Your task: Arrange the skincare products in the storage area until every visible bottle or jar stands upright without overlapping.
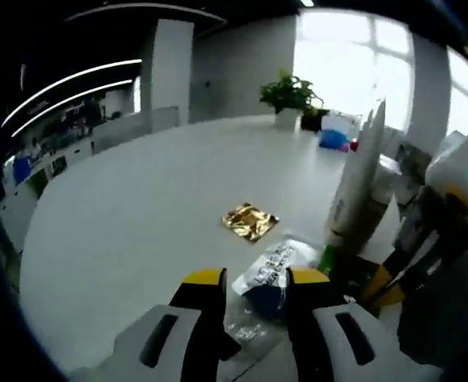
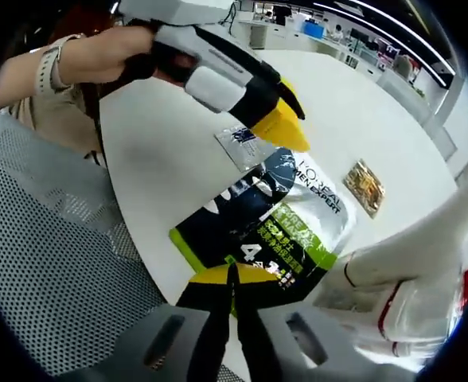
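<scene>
right gripper view: right gripper [image 2: 232, 278] with jaws closed, pinching the near edge of the dark-and-green product bag [image 2: 270, 223] lying flat on the white table [image 2: 154, 167]; left gripper [image 2: 286, 123] above it, near a small clear sachet [image 2: 242, 145]. left gripper view: jaws apart, empty, poised over that sachet [image 1: 270, 267]; white tube [image 1: 360, 179] upright just beside; gold packet [image 1: 250, 220] apart. risk, as judged: thin pinch slipping under the bag's weight, or swinging bag toppling the tube.
</scene>
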`<state>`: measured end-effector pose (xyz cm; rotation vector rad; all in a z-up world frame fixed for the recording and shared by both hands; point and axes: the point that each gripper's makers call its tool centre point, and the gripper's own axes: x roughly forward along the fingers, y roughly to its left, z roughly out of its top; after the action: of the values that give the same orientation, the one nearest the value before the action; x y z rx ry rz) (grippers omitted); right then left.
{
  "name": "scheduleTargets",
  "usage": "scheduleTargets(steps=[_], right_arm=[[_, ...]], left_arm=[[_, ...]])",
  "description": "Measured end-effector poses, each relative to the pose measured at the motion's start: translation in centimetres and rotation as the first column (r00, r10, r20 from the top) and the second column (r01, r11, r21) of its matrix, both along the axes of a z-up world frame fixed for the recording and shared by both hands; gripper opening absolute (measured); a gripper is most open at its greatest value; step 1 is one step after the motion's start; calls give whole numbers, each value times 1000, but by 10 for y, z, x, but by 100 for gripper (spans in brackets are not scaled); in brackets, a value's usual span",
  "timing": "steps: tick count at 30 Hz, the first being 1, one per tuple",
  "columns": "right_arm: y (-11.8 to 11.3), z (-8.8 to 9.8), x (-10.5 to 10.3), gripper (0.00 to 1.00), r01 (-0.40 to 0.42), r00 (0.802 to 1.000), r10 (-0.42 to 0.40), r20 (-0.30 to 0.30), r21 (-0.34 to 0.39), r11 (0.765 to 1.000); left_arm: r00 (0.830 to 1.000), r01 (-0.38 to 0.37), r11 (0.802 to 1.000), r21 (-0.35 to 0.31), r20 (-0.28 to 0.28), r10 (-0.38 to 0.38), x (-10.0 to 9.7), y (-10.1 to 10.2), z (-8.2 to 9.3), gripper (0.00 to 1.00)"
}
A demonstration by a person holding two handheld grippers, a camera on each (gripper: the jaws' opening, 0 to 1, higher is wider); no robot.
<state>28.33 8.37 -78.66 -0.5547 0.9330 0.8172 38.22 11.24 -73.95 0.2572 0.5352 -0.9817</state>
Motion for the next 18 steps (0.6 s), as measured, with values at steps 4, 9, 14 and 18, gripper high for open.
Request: scheduleTargets(steps=[4, 9, 14, 18], right_arm=[[0, 0, 0, 2, 0, 1000, 0, -2, 2, 1000], [0, 0, 0, 2, 1, 1000, -1, 3, 3, 1000], [0, 0, 0, 2, 2, 1000, -2, 3, 5, 1000], [0, 0, 0, 2, 1, 1000, -1, 1, 6, 1000]], left_arm=[[996, 27, 999, 34, -83, -24, -8, -4, -16, 33], [992, 31, 999, 30, -121, -27, -9, -4, -24, 32], [989, 20, 998, 52, -148, -12, -5, -1, -34, 30], [994, 70, 994, 89, -95, -61, -4, -5, -36, 31]])
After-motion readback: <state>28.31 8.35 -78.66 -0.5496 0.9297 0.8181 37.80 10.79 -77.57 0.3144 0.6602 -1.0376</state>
